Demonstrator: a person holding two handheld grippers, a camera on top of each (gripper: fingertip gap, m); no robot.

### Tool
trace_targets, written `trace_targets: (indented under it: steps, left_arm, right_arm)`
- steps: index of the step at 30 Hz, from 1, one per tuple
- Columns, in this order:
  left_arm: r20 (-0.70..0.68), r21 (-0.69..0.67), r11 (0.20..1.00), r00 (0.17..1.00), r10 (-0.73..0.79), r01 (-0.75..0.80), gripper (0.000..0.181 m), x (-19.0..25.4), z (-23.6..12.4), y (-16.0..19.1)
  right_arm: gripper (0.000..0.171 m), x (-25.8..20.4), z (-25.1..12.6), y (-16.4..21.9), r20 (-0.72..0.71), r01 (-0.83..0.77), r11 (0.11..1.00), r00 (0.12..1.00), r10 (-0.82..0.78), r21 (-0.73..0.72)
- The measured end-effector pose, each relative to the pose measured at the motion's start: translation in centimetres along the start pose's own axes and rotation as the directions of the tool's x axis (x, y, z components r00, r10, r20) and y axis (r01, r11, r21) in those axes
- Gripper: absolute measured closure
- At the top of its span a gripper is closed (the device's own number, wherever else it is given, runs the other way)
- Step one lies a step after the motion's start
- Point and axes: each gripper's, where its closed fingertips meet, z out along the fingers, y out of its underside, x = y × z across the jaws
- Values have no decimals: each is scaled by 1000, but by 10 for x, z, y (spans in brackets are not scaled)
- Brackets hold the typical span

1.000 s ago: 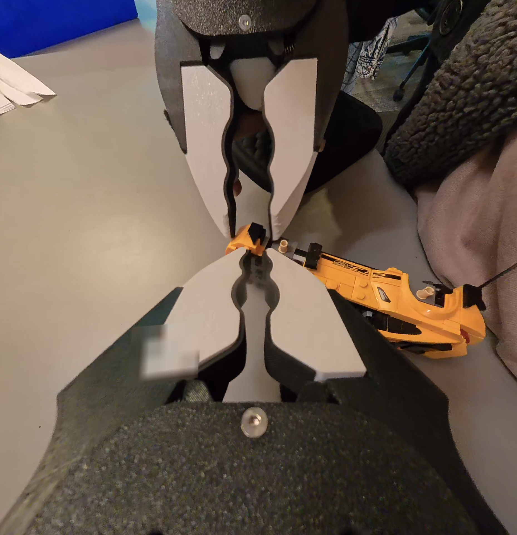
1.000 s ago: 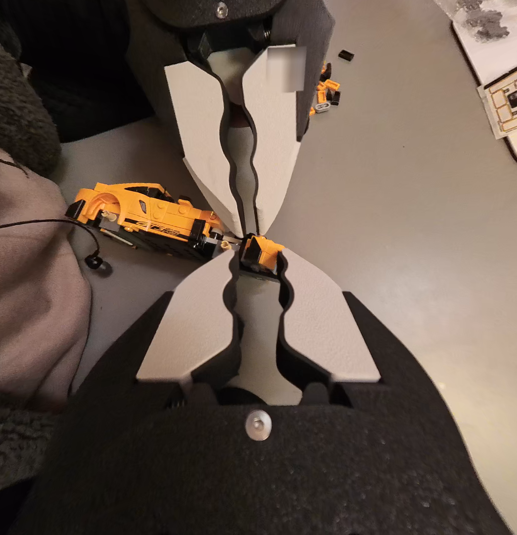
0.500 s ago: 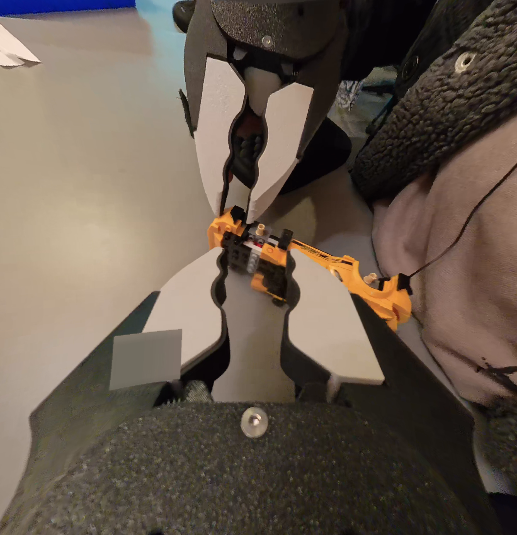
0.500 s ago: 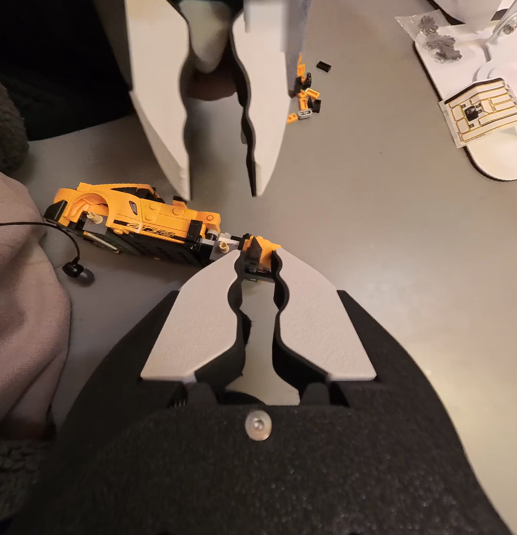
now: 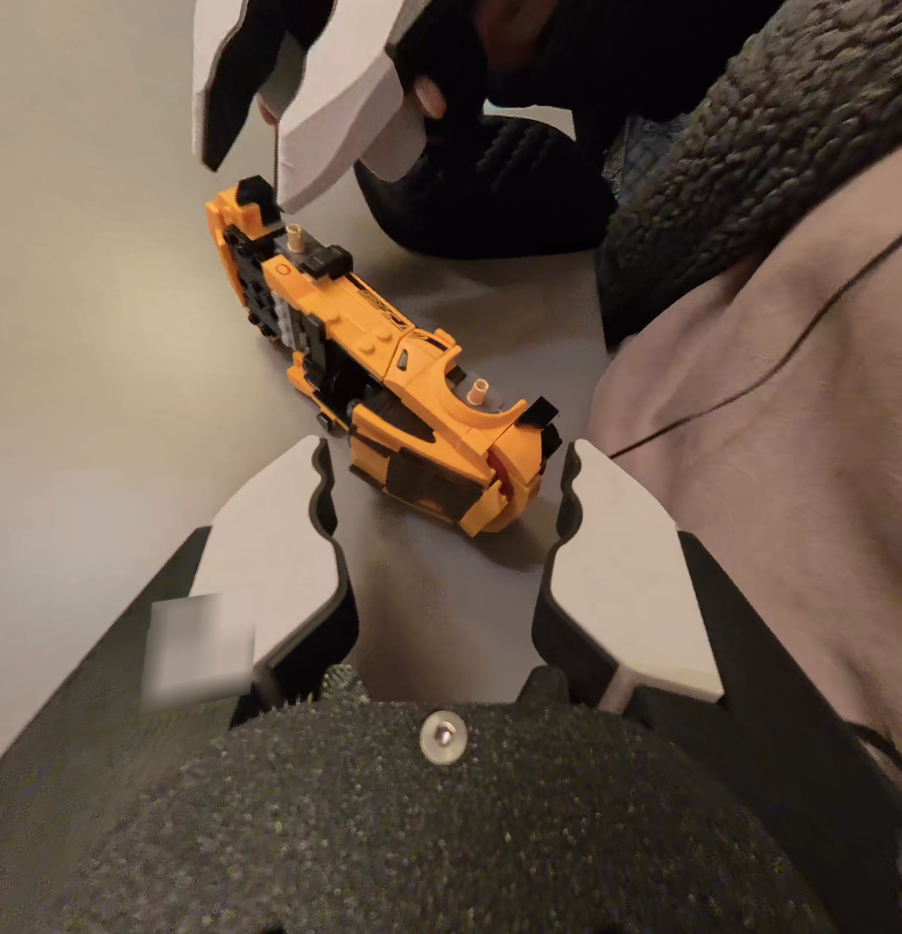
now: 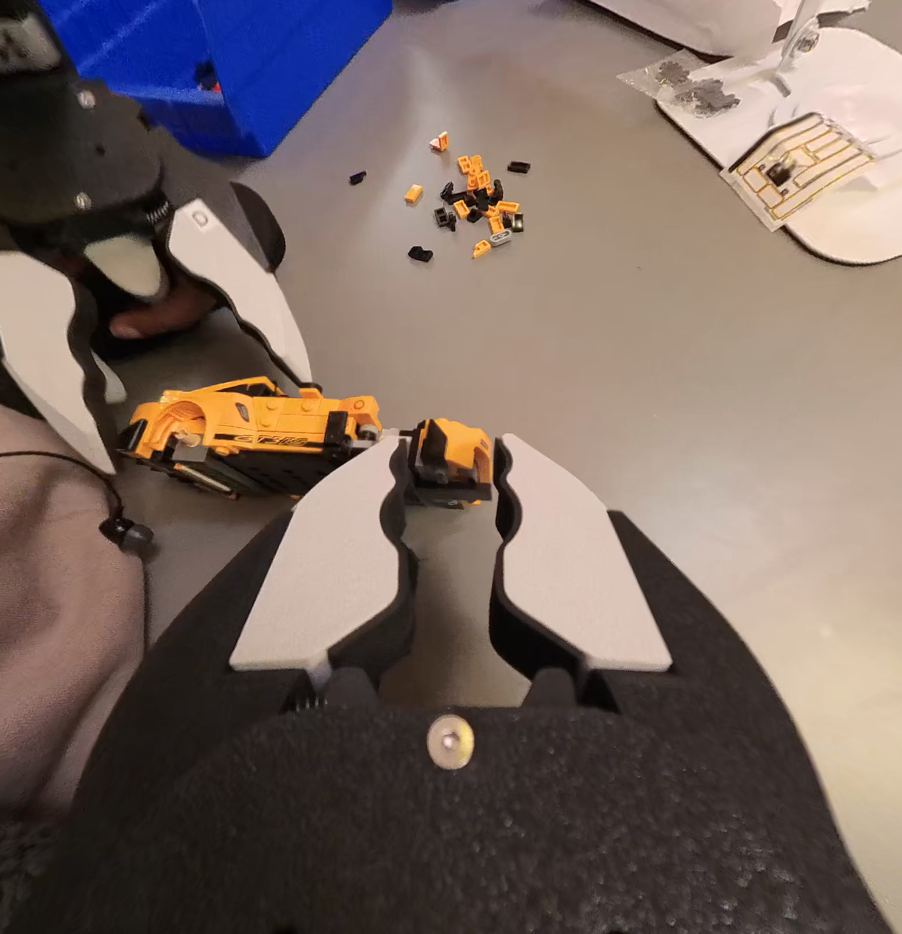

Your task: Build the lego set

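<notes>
Left gripper (image 5: 446, 445) jaws released beside the orange car (image 5: 383, 354); right gripper (image 6: 446, 445) jaws grasp its front end.

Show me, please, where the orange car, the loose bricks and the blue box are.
orange car (image 6: 267, 429): right wrist view, side panel.
loose bricks (image 6: 481, 202): right wrist view, middle of the pile.
blue box (image 6: 267, 65): right wrist view, front wall.

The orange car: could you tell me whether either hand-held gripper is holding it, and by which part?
The right hand-held gripper clasps the orange car by its front end section. The left hand-held gripper is open, holding nothing.
</notes>
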Motion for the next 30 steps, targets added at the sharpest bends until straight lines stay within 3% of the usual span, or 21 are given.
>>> trace_targets:
  steps: [6,11,18,25,30]
  left_arm:
    - [55,-31,997,996,75,-74,102,2,7,-2]
    - [99,-124,958,958,270,-257,104,-1,1,-4]
    - [83,-326,737,759,646,-592,104,-11,1,-1]
    - [11,-389,530,572,820,-753,104,-18,7,11]
    - [35,-379,518,548,836,-767,104,-22,10,12]
  right_arm:
    - [143,-4,-1,8,45,-58,998,997,57,25]
    - [145,-2,-8,12,62,-79,997,995,78,21]
    - [142,-8,-13,34,72,-61,995,995,67,-77]
    - [148,-7,-8,52,-9,-37,986,999,36,-162]
    - [149,-3,-1,62,-54,-21,968,999,8,-251]
